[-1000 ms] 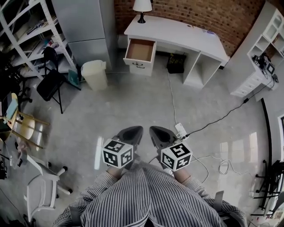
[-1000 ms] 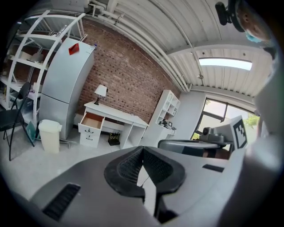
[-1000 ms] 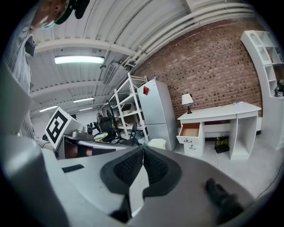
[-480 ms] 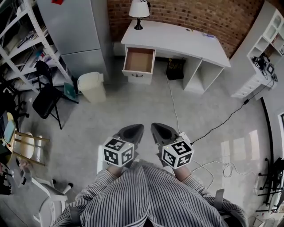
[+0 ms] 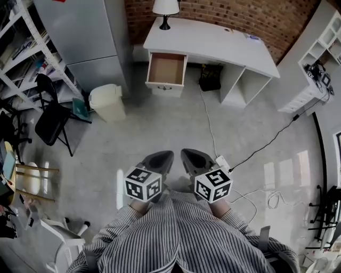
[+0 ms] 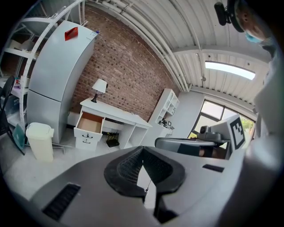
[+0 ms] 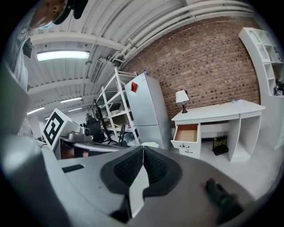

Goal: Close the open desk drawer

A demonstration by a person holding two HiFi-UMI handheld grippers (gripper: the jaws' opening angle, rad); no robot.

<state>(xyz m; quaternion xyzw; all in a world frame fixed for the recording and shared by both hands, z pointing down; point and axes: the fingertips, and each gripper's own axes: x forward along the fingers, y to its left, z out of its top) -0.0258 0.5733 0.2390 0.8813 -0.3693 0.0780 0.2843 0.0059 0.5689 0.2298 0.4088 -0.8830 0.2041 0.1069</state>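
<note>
We hold left gripper [image 5: 166, 155] and right gripper [image 5: 186, 154] closed on nothing, lower centre. Upper centre, the drawer [image 5: 166, 69] stands open, brown floor showing.

Office-like studio room, loft style. Well ahead of fingers [image 5: 158, 160]: white desk [image 5: 213, 42], lamp [image 5: 165, 6], brick wall [image 5: 240, 13]. Ahead-left of fingers: fridge [image 5: 80, 32], metal shelving [image 5: 21, 37], folding chair [image 5: 50, 120], bin [image 5: 108, 102]. Ahead-right: white cubby shelves [image 5: 322, 37]. Polished grey floor [image 5: 149, 128], loose cables [image 5: 206, 120].
</note>
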